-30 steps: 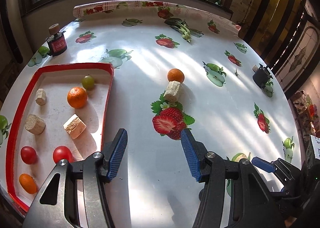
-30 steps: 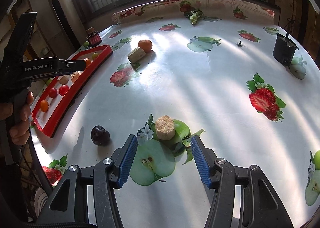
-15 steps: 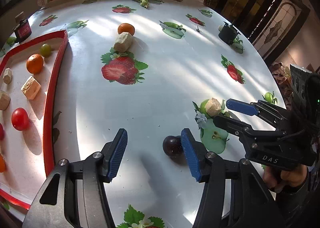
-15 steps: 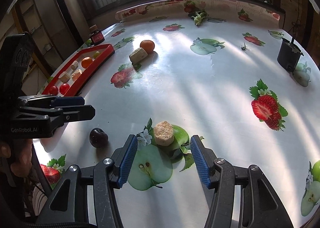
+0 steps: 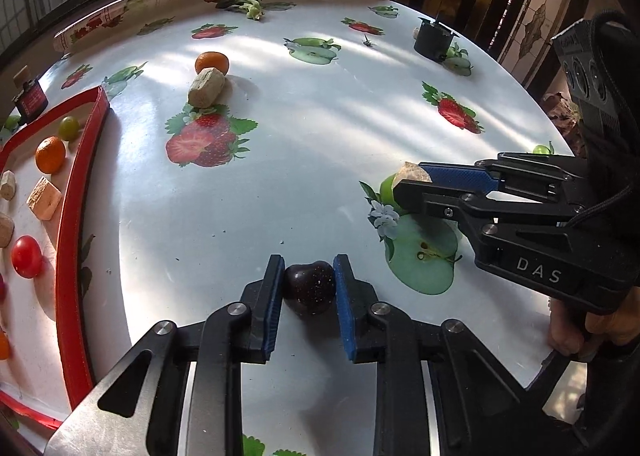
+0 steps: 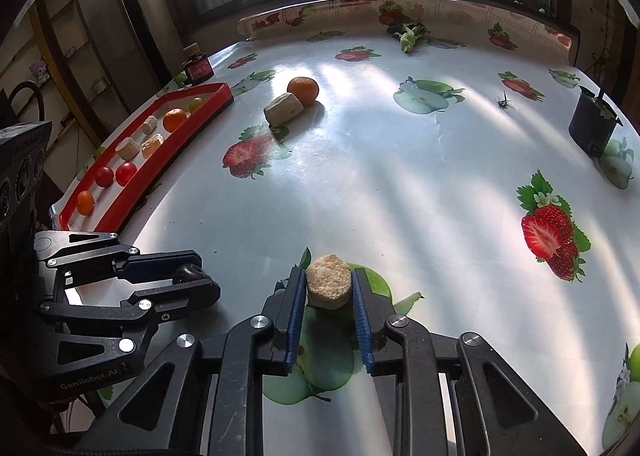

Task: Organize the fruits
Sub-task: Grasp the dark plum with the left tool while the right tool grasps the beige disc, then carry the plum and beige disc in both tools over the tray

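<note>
With several fruits lying in the red tray (image 5: 80,192), the left gripper (image 5: 309,280) is clamping a dark plum (image 5: 309,288) and the right gripper (image 6: 328,288) is gripping a beige cork-like chunk (image 6: 328,280), while an orange (image 5: 212,62) and another chunk (image 5: 206,88) are waiting on the table (image 5: 320,128).

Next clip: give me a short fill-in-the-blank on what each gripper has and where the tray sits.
1. The left gripper is shut on a dark ____.
2. The right gripper is shut on a beige ____ chunk.
3. The red tray lies to the ____ of both grippers in both views.
4. An orange lies on the table, touching another beige ____.

Missing: plum; cork-like; left; chunk
</note>
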Demonstrator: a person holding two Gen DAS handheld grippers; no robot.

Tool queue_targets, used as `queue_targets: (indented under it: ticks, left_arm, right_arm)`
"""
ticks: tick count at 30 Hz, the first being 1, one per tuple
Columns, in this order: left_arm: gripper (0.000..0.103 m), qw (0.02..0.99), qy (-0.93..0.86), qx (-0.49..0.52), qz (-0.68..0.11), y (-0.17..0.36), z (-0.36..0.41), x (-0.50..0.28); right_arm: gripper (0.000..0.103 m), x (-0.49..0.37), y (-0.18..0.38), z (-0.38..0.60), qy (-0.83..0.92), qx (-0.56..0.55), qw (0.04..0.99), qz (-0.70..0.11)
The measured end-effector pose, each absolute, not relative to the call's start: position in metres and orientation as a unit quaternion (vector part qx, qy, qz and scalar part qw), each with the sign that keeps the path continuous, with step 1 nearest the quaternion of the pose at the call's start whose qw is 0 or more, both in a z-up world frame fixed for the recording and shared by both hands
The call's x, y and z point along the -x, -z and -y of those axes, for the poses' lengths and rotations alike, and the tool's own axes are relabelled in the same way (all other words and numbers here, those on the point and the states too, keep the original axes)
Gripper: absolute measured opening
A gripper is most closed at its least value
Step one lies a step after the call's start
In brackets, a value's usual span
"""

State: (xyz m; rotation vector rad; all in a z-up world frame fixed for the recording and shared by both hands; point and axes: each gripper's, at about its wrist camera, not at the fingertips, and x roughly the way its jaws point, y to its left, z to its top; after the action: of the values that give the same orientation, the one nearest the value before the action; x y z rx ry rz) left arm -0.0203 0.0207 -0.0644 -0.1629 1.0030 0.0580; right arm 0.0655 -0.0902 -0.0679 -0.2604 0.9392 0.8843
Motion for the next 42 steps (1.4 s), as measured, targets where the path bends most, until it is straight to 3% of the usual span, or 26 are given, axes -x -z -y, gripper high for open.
queue_targets:
  ticks: [19, 42]
  left_arm:
    - [0.022, 0.885, -0.126, 0.121, -0.432, 0.026, -0.082, 0.079]
    - [0.022, 0.874, -0.202, 0.165, -0.409, 0.025, -0.146, 0.136]
  right_arm:
    - [0.024, -0.036, 0.032, 0.055, -0.465, 0.124, 0.777, -0.406]
    - [0.023, 0.008, 0.015, -0.016, -0.529, 0.151, 0.74, -0.386]
